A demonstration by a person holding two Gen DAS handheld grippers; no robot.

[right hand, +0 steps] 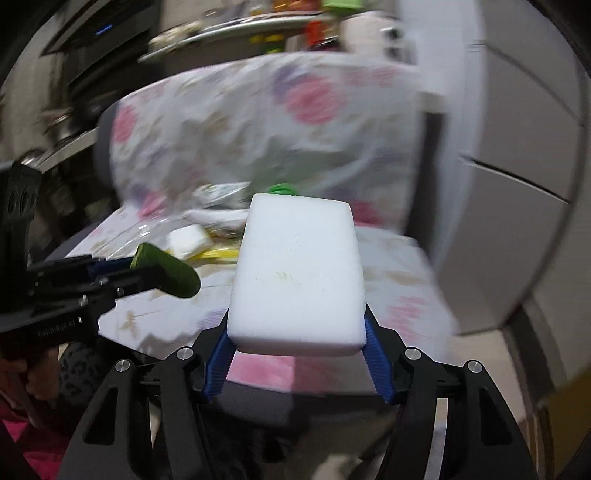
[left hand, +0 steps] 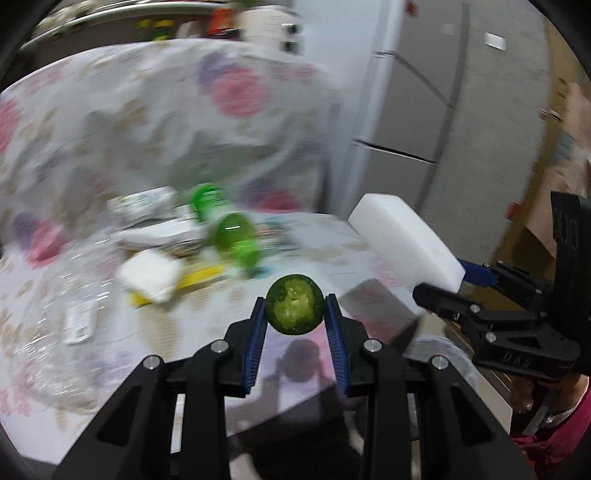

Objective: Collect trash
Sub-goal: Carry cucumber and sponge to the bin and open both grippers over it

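Observation:
My left gripper [left hand: 294, 312] is shut on a green cucumber piece [left hand: 294, 309], cut end toward the camera, held above the chair seat; the piece also shows in the right wrist view [right hand: 168, 271]. My right gripper [right hand: 297, 332] is shut on a white foam block [right hand: 297, 273], held up at the right of the left gripper; the block also shows in the left wrist view [left hand: 404, 238]. More trash lies on the seat: a green plastic bottle [left hand: 225, 225], a white foam lump [left hand: 151, 275], a yellow wrapper [left hand: 195, 278], crumpled clear plastic [left hand: 62, 314] and paper packaging [left hand: 147, 210].
The chair [left hand: 166, 110] is draped in a floral cloth, backrest behind the trash. A grey cabinet [left hand: 424, 103] stands to the right. Cluttered shelves [right hand: 221, 29] sit behind. The person's hand and pink sleeve [left hand: 546, 424] are at the lower right.

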